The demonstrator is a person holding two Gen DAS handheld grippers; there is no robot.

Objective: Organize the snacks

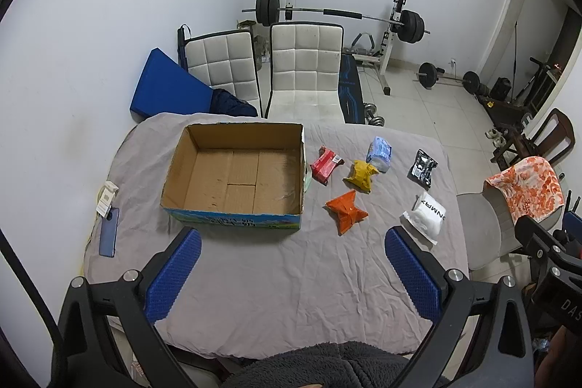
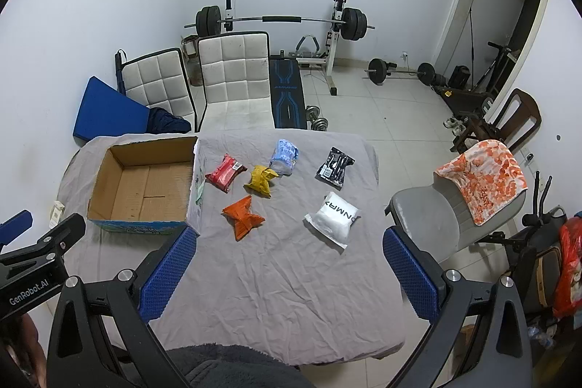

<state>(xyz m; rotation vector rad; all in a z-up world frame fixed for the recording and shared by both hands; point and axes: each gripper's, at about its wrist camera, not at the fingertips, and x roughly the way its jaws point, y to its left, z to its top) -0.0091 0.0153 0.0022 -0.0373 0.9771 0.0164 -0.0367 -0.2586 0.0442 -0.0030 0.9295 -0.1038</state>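
An open, empty cardboard box point(image 1: 236, 177) point(image 2: 145, 186) stands on the left of the cloth-covered table point(image 1: 276, 279). Right of it lie several snack packets: red point(image 1: 325, 164) point(image 2: 225, 171), yellow point(image 1: 361, 175) point(image 2: 261, 183), orange point(image 1: 345, 210) point(image 2: 243, 216), light blue point(image 1: 380, 153) point(image 2: 285, 155), black point(image 1: 421, 167) point(image 2: 334, 167) and white point(image 1: 425, 217) point(image 2: 334, 220). My left gripper point(image 1: 293, 237) hovers open above the near table, empty. My right gripper point(image 2: 291, 237) is open too, holding nothing, short of the orange and white packets.
A phone point(image 1: 108, 237) and a small white card point(image 1: 106, 198) lie at the table's left edge. Two white chairs point(image 1: 305, 68) stand behind the table, a grey chair with an orange towel point(image 2: 483, 180) to the right. Weight bench and barbells point(image 2: 283, 20) fill the back.
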